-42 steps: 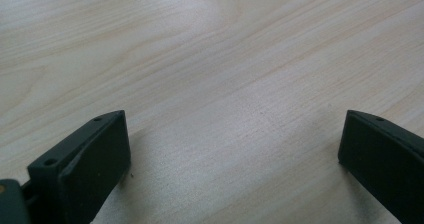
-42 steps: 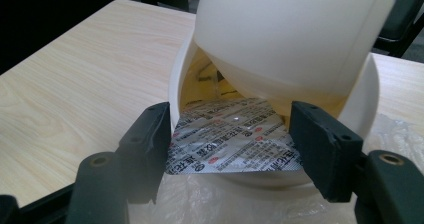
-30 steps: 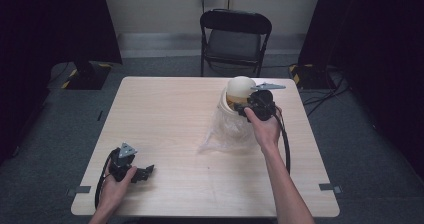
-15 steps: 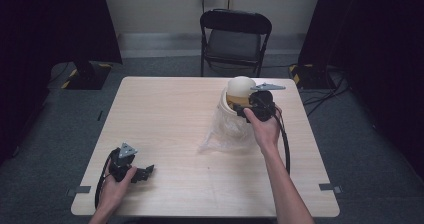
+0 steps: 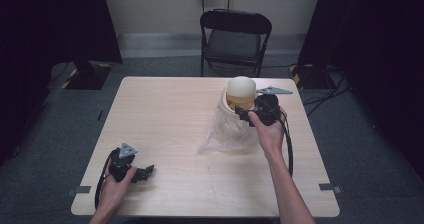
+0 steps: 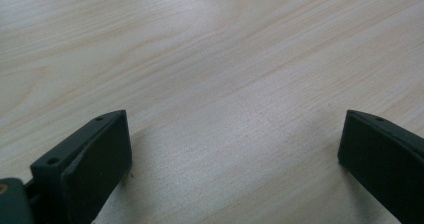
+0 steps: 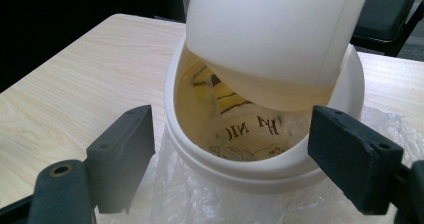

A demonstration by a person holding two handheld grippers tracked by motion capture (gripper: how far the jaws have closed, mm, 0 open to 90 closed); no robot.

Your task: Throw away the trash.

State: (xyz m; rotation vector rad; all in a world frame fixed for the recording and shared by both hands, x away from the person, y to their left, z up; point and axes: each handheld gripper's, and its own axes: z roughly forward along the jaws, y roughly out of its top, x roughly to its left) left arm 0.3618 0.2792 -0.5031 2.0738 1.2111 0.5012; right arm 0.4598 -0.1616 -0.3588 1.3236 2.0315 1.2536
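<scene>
A small white bin (image 5: 235,111) with a domed swing lid (image 5: 241,89) stands right of the table's centre, a clear plastic liner (image 5: 222,134) spilling out around its base. In the right gripper view the lid (image 7: 270,34) is tipped, showing a yellowish inside with printed material (image 7: 240,129). My right gripper (image 5: 244,115) is open, and its jaws straddle the bin's rim (image 7: 240,176) without touching it. My left gripper (image 5: 145,173) rests at the table's front left, open over bare wood (image 6: 225,84).
The light wooden table (image 5: 165,114) has free room across its middle and left. A black folding chair (image 5: 235,36) stands behind the far edge. Cables (image 5: 330,91) lie on the grey floor at the right.
</scene>
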